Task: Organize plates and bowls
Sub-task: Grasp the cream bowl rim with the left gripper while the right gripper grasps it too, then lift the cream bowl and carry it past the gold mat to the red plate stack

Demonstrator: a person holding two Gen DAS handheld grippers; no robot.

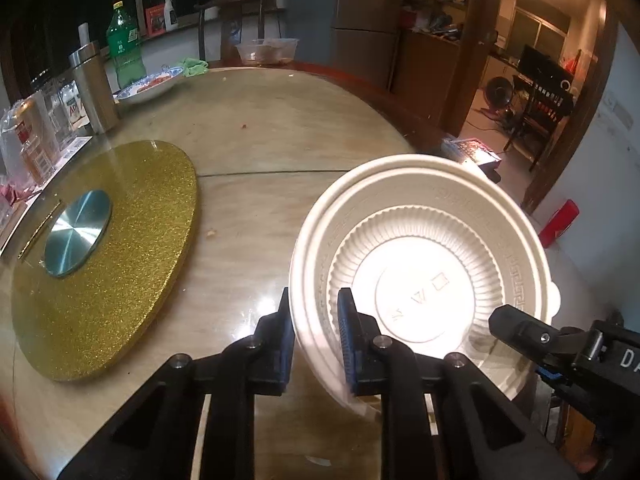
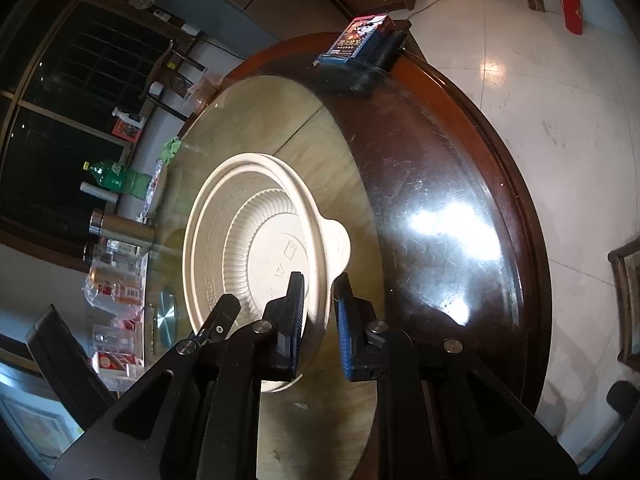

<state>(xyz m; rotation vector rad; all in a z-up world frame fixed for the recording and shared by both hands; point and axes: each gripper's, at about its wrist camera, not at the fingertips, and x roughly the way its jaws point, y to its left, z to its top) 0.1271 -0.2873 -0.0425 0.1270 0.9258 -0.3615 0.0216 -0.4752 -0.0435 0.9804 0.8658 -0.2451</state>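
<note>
From the left wrist camera, a round table [image 1: 280, 128] with a pale marbled top under glass and a dark red-brown wooden rim fills the view, in a dim room with a lit doorway at the upper right. A gold glittery round turntable base [image 1: 132, 264] with a brushed metal disc at its centre lies at the left. Farther back stand a steel flask [image 1: 94, 88], a green plastic bottle [image 1: 124, 48] and a blue-patterned ceramic plate [image 1: 150, 86]. The cream plastic bowl [image 1: 420, 272], round, ribbed inside with a key-pattern band and a small tab on its rim, sits tilted near the table's right edge. The left gripper [image 1: 314, 344] has its jaws closed on the bowl's near-left rim, blue pads either side of the wall. The right gripper [image 1: 520, 332] reaches in at the bowl's right rim.

From the right wrist camera, the same table [image 2: 440, 184] curves over a glossy white tiled floor [image 2: 540, 92], with a printed card box [image 2: 360, 40] at the far edge. The right gripper [image 2: 320, 320] has its jaws closed on the bowl [image 2: 256, 224] rim, just below the tab.
</note>
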